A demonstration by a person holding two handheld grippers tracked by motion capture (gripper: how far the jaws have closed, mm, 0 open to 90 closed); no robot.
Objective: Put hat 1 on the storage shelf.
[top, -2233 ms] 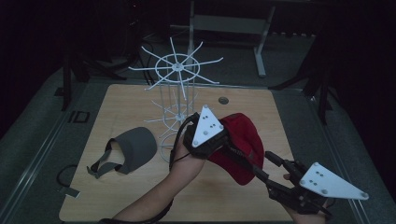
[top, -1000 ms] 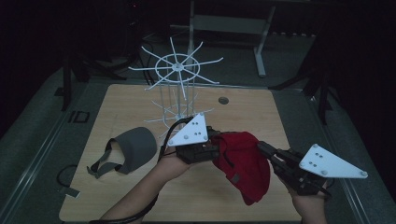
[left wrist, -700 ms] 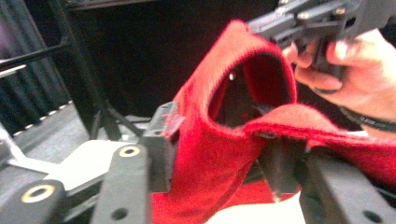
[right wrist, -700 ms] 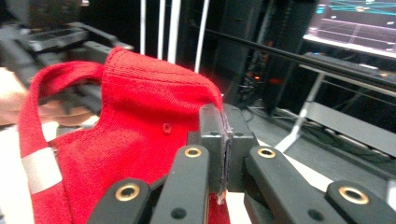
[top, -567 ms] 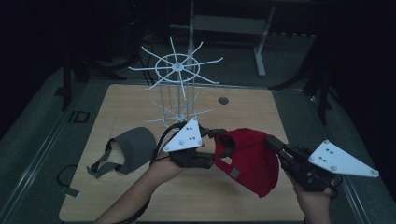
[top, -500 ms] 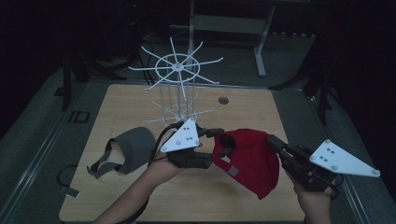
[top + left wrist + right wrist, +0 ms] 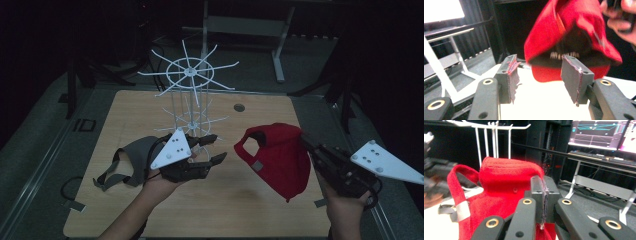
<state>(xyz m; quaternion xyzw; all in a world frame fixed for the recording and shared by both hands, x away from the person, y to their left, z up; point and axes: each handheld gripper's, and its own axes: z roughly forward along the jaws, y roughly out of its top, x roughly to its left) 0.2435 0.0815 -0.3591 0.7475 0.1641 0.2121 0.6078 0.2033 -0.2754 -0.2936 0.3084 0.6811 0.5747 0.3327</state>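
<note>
— Above the right half of the table (image 7: 125,107), what hangs there?
— One red cap (image 7: 277,157), lifted clear of the wood, pinched at its edge by the right gripper (image 7: 306,142), whose jaws are pressed together on the fabric.
— And the left gripper (image 7: 215,150)?
— Jaws spread wide, holding nothing, pointed at the red cap from just beside it.
— How many caps altogether?
— Two: a grey cap (image 7: 132,160) lies on the table left of that hand.
— Anything else?
— One white wire rack (image 7: 190,95) stands behind.
</note>
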